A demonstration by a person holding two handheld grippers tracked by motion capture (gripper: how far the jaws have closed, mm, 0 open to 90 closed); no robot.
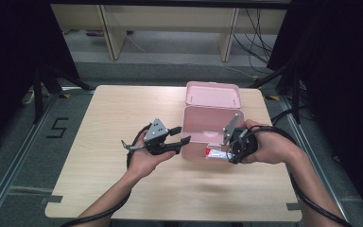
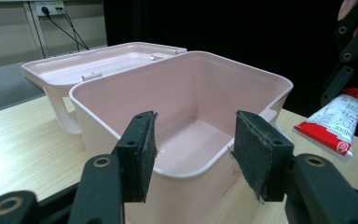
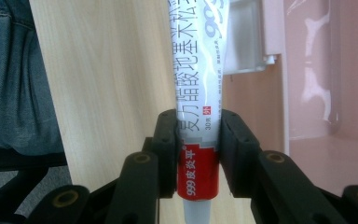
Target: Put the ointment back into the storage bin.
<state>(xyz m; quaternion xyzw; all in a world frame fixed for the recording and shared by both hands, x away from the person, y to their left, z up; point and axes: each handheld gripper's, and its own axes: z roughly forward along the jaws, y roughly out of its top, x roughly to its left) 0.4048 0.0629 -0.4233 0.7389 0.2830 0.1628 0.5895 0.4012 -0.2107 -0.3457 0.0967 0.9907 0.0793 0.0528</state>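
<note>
An open pink plastic box [image 1: 203, 124] stands on the wooden table [image 1: 118, 109], its lid [image 1: 212, 93] hinged back behind it. Its inside [image 2: 186, 135] holds nothing. My left gripper [image 1: 182, 134] is open at the box's left front wall; in the left gripper view its pads [image 2: 140, 156] stand apart just before the near rim without pressing it. My right gripper [image 1: 231, 152] is shut on a white and red ointment tube [image 1: 215, 153] at the box's front right corner. The pads pinch the tube [image 3: 196, 135] near its red end. The tube [image 2: 335, 123] hangs level beside the box.
Bare tabletop lies to the left and in front of the box. Black curtains flank the table on both sides. A taped "5" [image 1: 58, 127] marks the floor at left. Wooden furniture legs and cables stand beyond the far edge. The person's jeans [image 3: 9, 70] are under the near edge.
</note>
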